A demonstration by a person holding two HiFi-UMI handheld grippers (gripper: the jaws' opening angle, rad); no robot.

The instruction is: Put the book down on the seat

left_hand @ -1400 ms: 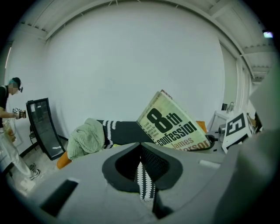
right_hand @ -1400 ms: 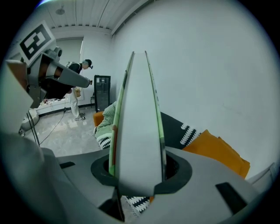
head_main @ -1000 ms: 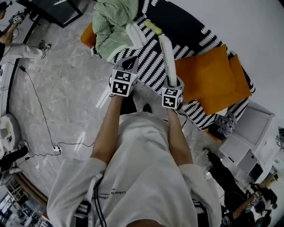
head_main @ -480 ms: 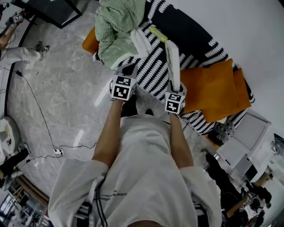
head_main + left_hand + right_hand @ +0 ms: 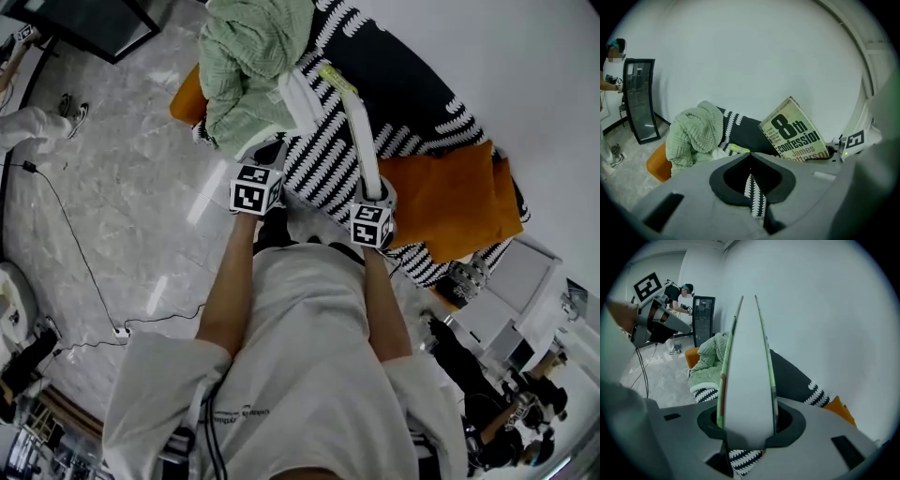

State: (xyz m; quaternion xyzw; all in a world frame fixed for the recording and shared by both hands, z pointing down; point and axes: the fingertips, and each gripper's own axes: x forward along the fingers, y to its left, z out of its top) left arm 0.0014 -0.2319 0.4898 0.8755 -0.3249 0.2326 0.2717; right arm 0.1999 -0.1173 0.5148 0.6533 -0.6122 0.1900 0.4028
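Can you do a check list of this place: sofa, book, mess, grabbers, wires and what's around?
Surface: black-and-white sofa, seat partly bare.
Job's things: book, held on edge over the sofa, not down.
Clutter: green blanket, orange cushion, yellow-green strip on the sofa.
Grippers: right gripper jaws shut on book; left gripper jaws together, empty.
Cables: black cable across floor to power strip.
Surroundings: white wall, dark panel, person behind.
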